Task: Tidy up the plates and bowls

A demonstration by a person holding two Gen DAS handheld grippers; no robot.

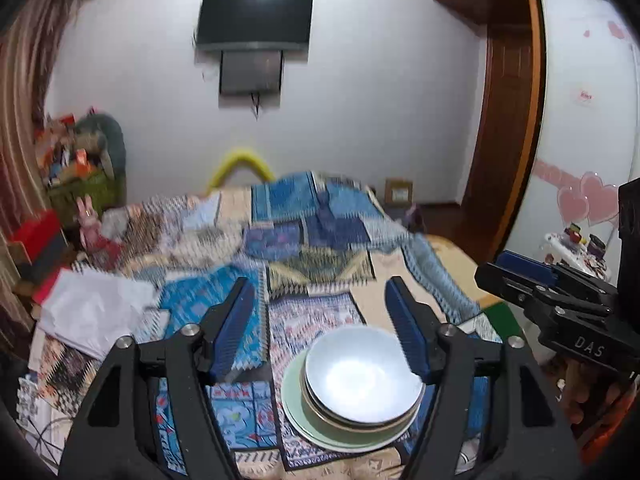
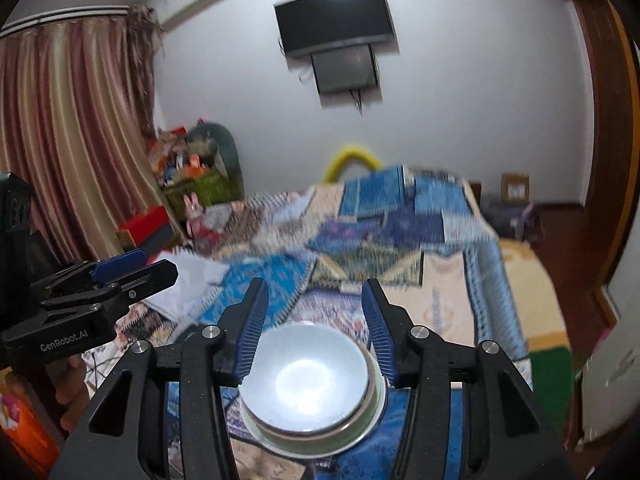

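Note:
A pale blue-white bowl (image 1: 360,376) sits on top of a stack: a brown-rimmed dish under it and a pale green plate (image 1: 304,424) at the bottom. The stack rests on a patterned bedspread (image 1: 312,248). My left gripper (image 1: 320,312) is open and empty, held above and behind the stack. In the right wrist view the same bowl (image 2: 304,376) and green plate (image 2: 340,440) lie between and below the open, empty right gripper (image 2: 314,312). Each gripper shows at the edge of the other's view: the right one (image 1: 516,276) and the left one (image 2: 132,268).
White paper (image 1: 92,312) lies on the bed's left side. A pink toy rabbit (image 1: 90,224) and a cluttered green crate (image 1: 84,188) stand at the far left. A wall TV (image 1: 254,20) hangs ahead. A wooden door (image 1: 504,120) and a wardrobe (image 1: 588,120) are on the right.

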